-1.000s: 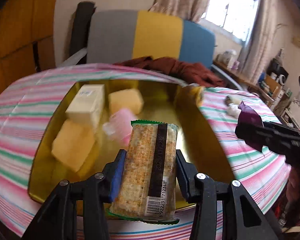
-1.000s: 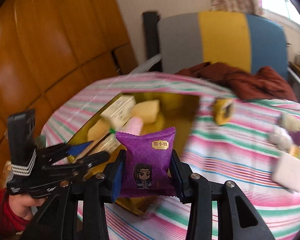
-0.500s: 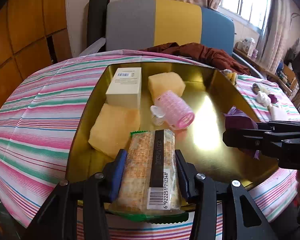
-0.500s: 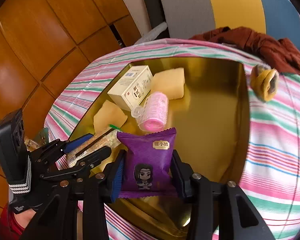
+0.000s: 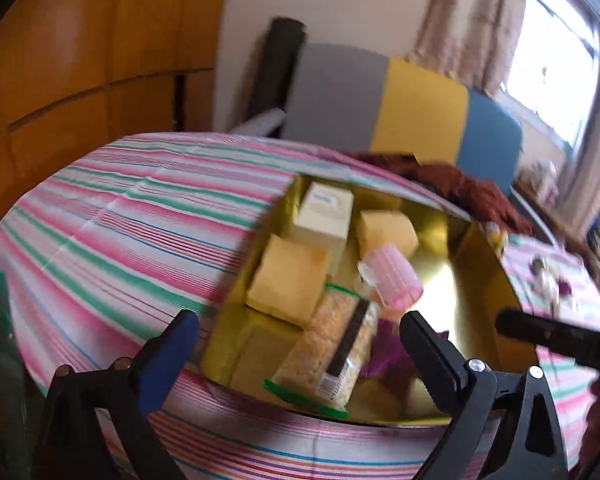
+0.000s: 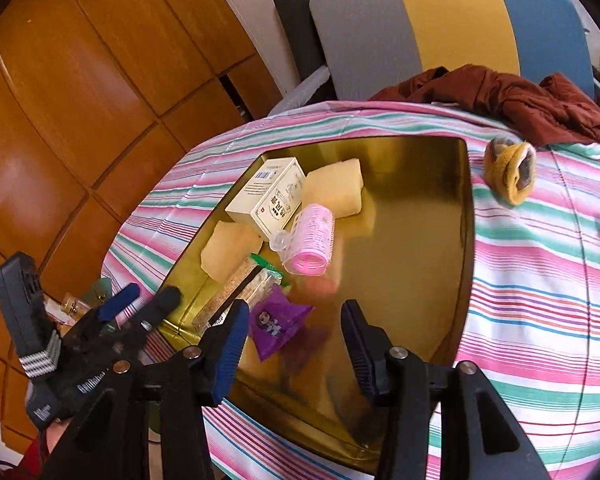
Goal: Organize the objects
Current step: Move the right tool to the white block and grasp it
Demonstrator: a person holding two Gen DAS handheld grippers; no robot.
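A gold tray (image 6: pixel 412 220) on the striped tablecloth holds a cream box (image 6: pixel 268 196), two yellow sponges (image 6: pixel 334 190), a pink hair roller (image 6: pixel 312 240), a cracker packet (image 5: pixel 332 348) and a purple snack packet (image 6: pixel 278 322). My left gripper (image 5: pixel 298 340) hangs over the tray's near left corner. Its jaws are opening wide, and the cracker packet lies loose in the tray below them. My right gripper (image 6: pixel 294 332) is over the tray's near edge. Its jaws are opening, and the purple packet lies on the tray floor between them, free of both pads.
A yellow knitted item (image 6: pixel 510 172) lies on the cloth right of the tray, with small white and purple things (image 5: pixel 548 276) further right. A brown garment (image 6: pixel 520 96) lies on the grey, yellow and blue chair (image 6: pixel 440 20) behind. Wooden panels (image 6: pixel 80 100) fill the left.
Both grippers have let go. The cracker packet dropped from the left jaws and the purple packet from the right jaws into the tray. The left view has swung to the left.
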